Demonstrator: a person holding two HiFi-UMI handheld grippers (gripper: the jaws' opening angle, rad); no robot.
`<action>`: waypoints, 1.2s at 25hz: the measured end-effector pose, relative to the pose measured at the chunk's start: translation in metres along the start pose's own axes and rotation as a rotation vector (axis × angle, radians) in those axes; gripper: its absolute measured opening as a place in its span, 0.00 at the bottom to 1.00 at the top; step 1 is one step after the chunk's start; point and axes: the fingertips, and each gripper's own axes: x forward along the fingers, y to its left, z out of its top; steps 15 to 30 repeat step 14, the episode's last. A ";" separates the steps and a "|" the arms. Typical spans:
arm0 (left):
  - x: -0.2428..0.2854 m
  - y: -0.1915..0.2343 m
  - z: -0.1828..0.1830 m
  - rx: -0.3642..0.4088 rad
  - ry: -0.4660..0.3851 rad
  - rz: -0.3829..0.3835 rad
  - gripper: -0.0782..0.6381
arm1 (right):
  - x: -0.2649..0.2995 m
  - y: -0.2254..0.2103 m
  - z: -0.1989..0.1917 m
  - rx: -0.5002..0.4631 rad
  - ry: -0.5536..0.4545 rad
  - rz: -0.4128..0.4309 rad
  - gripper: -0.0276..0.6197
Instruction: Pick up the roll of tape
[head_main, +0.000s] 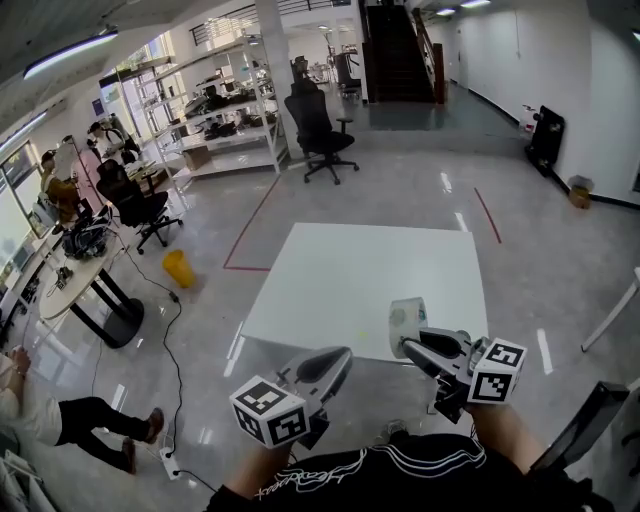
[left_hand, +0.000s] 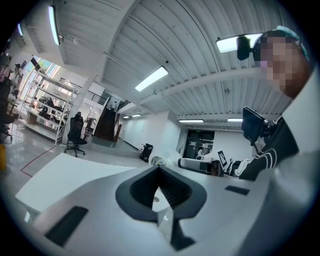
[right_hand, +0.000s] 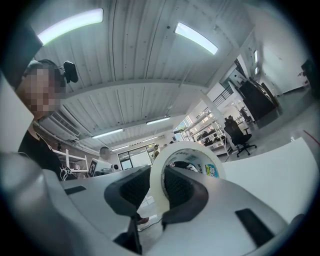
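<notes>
Roll of tape pinched in the right gripper, above the near edge of the white table.

The roll of tape (head_main: 407, 318) (right_hand: 190, 147) stood on edge, one side of its ring clamped between the two jaws of the right gripper (head_main: 405, 345) (right_hand: 160, 172), clear of the white table (head_main: 350, 270). The left gripper (head_main: 345, 355) (left_hand: 159, 167) hung just beside it on the left, its jaws pressed together at the tips with nothing between them. A black office chair (head_main: 320, 125) stood well beyond the table.
</notes>
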 end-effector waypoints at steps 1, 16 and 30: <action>0.000 0.001 -0.001 -0.003 0.000 0.000 0.11 | 0.000 0.000 -0.002 0.000 0.000 -0.001 0.18; 0.004 -0.008 -0.007 -0.018 0.006 -0.020 0.11 | -0.007 0.005 -0.002 0.009 0.001 -0.013 0.18; 0.004 -0.008 -0.007 -0.018 0.006 -0.020 0.11 | -0.007 0.005 -0.002 0.009 0.001 -0.013 0.18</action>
